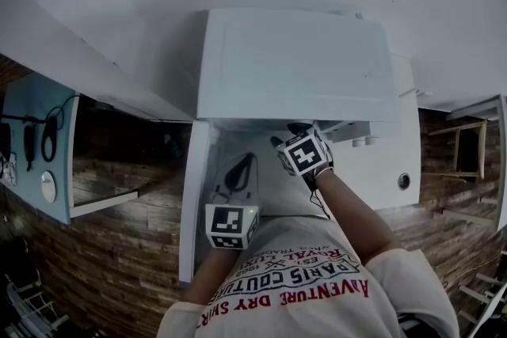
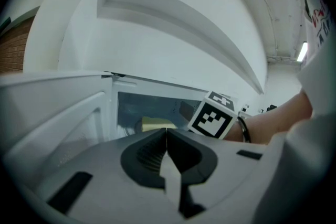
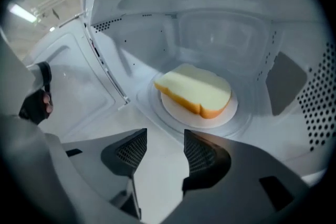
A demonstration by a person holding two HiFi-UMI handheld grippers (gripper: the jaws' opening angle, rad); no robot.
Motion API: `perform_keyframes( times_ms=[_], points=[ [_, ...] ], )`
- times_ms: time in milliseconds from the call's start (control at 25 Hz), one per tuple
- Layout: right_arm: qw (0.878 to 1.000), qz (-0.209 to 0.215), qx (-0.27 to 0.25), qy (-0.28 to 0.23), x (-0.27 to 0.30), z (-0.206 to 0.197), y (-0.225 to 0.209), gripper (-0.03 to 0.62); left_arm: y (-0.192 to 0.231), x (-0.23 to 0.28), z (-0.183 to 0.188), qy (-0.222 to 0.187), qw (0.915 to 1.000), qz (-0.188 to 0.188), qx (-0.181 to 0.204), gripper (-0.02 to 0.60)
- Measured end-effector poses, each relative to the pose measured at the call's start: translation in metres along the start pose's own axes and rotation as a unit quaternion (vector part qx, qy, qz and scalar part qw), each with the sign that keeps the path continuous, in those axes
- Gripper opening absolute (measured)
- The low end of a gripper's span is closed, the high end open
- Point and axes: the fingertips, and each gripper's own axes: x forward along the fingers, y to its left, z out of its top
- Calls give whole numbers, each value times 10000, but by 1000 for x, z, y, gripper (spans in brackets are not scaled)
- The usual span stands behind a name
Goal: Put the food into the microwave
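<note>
A pale yellow slice of bread (image 3: pixel 194 93) lies on a small white plate (image 3: pixel 227 112) on the turntable inside the white microwave (image 1: pixel 297 63). The microwave's door (image 1: pixel 194 202) hangs open to the left. My right gripper (image 3: pixel 165 149) is at the oven's mouth, just short of the plate, open with nothing between its fingers. In the head view it sits at the opening (image 1: pixel 295 135). My left gripper (image 2: pixel 167 136) is shut and empty, held back in front of the open door (image 1: pixel 240 172). From there I see the bread (image 2: pixel 155 123) and the right gripper's marker cube (image 2: pixel 212 118).
The microwave stands on a white counter (image 1: pixel 396 170). A perforated wall (image 3: pixel 315 107) lines the cavity's right side. Wooden flooring (image 1: pixel 119 249) runs below. A wooden chair (image 1: pixel 467 146) stands at the right, and a blue board (image 1: pixel 36 138) with hanging items at the left.
</note>
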Motion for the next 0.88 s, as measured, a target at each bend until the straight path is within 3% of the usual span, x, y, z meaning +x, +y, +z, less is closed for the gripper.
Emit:
perform_keyframes(
  times_ms=[240, 320, 440, 560, 720, 880],
  points=[
    [9996, -222, -165, -18, -7, -3, -5, 207, -3, 1, 0, -11, 10000, -70, 12, 8],
    [9991, -313, 65, -282, -17, 0, -5, 178, -3, 1, 1, -19, 10000, -54, 43, 8],
    [9936, -542, 376, -915, -43, 11, -8, 54, -5, 0, 7, -99, 9997, -19, 225, 8],
    [9881, -682, 397, -1322, -68, 18, -9, 32, -8, 2, 17, -204, 9993, -27, 315, 8],
    [9831, -337, 311, -1774, -101, 23, 9, 12, -12, 2, 32, -352, 9988, -24, 348, 8],
    [9697, -162, 176, -2430, -142, 34, 20, 12, -18, 0, 50, -558, 9976, -25, 420, 8]
  ],
)
